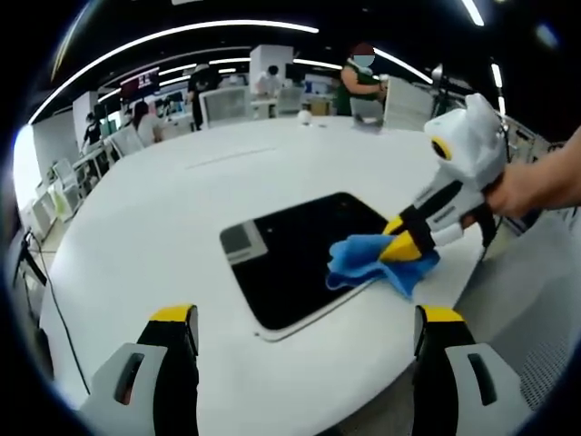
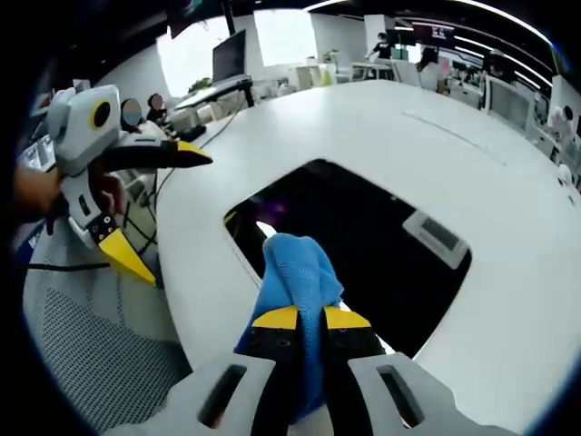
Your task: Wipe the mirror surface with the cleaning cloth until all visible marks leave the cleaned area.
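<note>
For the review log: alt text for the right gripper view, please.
The right tool is shut on a blue cloth at the near edge of a dark mirror lying on a white table. The left tool hangs open beside it.

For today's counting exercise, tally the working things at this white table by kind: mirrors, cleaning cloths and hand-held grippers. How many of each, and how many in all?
Mirror: 1
Blue cleaning cloth: 1
Hand-held grippers: 2, the left hand-held gripper open, the right hand-held gripper shut on the cloth
Total: 4
</note>
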The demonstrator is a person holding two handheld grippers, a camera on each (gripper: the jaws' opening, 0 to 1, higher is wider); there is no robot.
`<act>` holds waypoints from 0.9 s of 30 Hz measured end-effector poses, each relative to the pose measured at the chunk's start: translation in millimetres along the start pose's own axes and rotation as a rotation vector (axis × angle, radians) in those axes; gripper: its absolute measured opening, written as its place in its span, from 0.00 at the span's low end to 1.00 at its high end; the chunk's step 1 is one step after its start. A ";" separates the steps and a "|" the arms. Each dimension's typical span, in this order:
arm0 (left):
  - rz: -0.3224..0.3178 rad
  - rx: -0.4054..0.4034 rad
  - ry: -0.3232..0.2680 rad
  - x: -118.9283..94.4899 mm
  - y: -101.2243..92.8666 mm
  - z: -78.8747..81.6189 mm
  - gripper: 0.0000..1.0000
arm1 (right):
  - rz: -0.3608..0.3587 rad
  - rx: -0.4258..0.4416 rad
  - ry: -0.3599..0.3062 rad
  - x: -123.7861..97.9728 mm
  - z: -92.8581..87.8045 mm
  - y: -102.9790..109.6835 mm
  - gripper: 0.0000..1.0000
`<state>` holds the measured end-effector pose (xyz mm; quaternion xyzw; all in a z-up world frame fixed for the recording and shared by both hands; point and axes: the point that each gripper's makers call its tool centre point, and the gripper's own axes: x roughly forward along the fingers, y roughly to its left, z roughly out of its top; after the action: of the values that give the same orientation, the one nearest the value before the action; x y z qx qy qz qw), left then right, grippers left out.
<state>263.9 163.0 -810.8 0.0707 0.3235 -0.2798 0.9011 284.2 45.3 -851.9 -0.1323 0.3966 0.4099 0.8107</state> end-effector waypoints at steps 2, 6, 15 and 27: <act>0.000 0.001 -0.001 -0.1 0.1 0.2 0.99 | 0.001 0.000 0.000 -0.2 -0.2 0.6 0.03; 0.000 0.001 0.000 0.0 0.3 -0.1 0.99 | 0.000 -0.001 -0.001 -0.3 0.0 1.0 0.03; 0.003 -0.003 0.000 -0.6 0.8 -0.3 0.99 | 0.015 0.003 0.001 -0.5 -0.2 0.8 0.03; 0.005 -0.004 -0.003 -0.7 0.7 0.0 0.99 | 0.028 -0.015 0.002 -0.8 -0.2 1.1 0.03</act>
<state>263.8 163.9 -810.4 0.0692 0.3228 -0.2769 0.9024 282.9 45.5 -851.3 -0.1333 0.3962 0.4242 0.8033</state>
